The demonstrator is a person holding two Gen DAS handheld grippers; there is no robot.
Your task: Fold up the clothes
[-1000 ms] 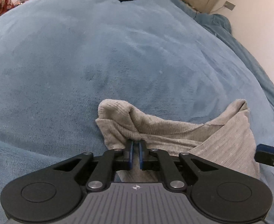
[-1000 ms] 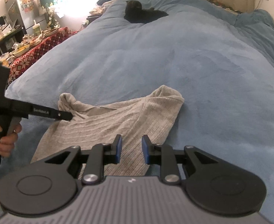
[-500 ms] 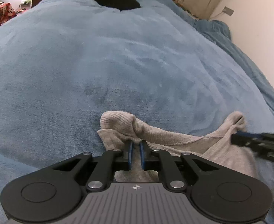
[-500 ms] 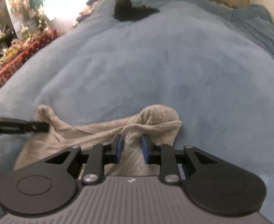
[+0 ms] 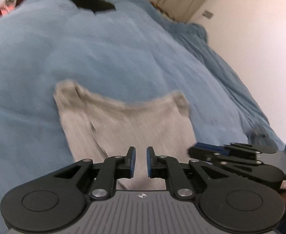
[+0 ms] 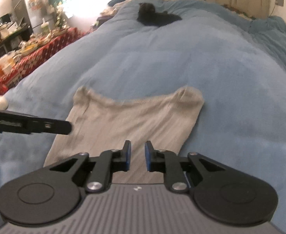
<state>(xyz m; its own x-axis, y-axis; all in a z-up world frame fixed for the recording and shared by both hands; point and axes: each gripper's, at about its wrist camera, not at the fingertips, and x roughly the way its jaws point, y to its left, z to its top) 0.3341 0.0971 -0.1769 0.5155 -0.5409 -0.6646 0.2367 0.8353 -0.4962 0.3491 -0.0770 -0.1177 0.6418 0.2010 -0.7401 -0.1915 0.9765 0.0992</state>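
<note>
Two handheld grippers are hovering over one grey ribbed knit garment (image 5: 127,128), which is lying flat on a wide blue fleece blanket (image 5: 84,48) covering a bed.

- Garment: its long axis is running straight away from both grippers. The far edge is sagging between two bunched corners, and the near end is passing under the gripper bodies.
- Left gripper (image 5: 141,162): its jaws are standing nearly closed with only a slit between the pads and are gripping nothing. It is hanging above the garment's near part, toward the left edge.
- Right gripper (image 6: 136,156): its jaws have just been closing and are showing a narrow gap with no cloth between them. It is hanging above the near part, toward the right.
- Judgement: neither gripper is looking clearly nearer, and the next fold is likely calling for the near end.
- Hidden: the near hem is being covered by the gripper bodies.
- Unclear: motion blur is smearing the knit, and a black shape (image 6: 154,16) far up the bed is staying unidentifiable
</note>
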